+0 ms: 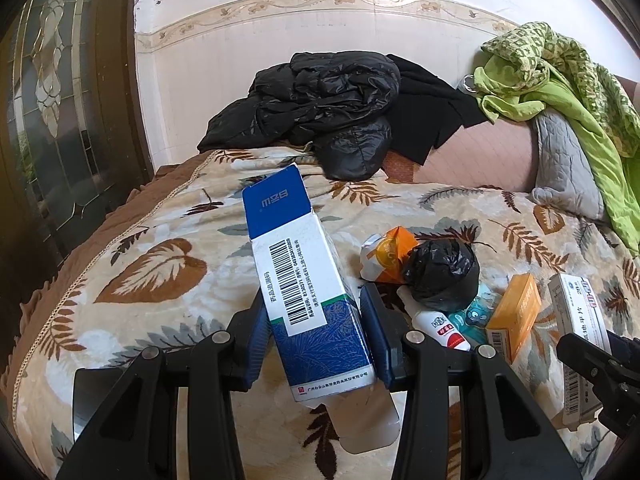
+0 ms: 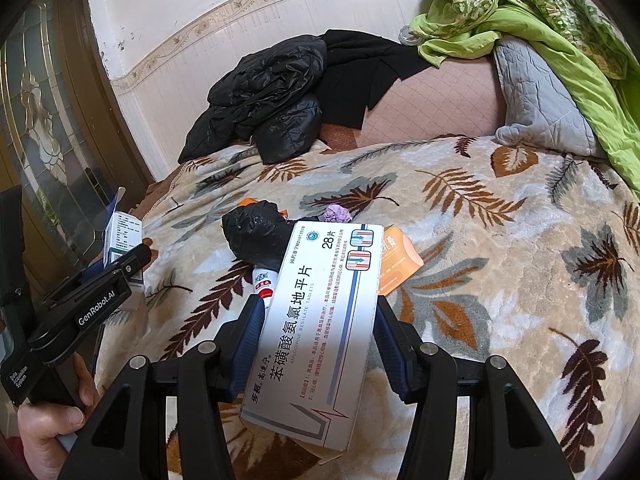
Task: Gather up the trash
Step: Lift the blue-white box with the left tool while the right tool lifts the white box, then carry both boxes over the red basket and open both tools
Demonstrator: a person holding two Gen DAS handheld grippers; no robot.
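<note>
Two medicine cartons pinched: left gripper (image 1: 316,332) clamps blue box (image 1: 304,276), right gripper (image 2: 320,332) white box (image 2: 316,320)

Bright daylight, sharp focus (fisheye-warped edges)

The trash pile's sitting mid-blanket (image 2: 500,240): bagged bundle (image 1: 442,276) on the crumpled wrapper (image 1: 384,254), small bottle (image 1: 440,326) lying just in front. Small carton (image 1: 514,316) is lying to their right, with the jacket (image 1: 320,112) sitting well behind.

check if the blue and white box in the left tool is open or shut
Open at the near end: the blue and white box has a flap hanging loose below the left tool. Its far end looks shut.
</note>
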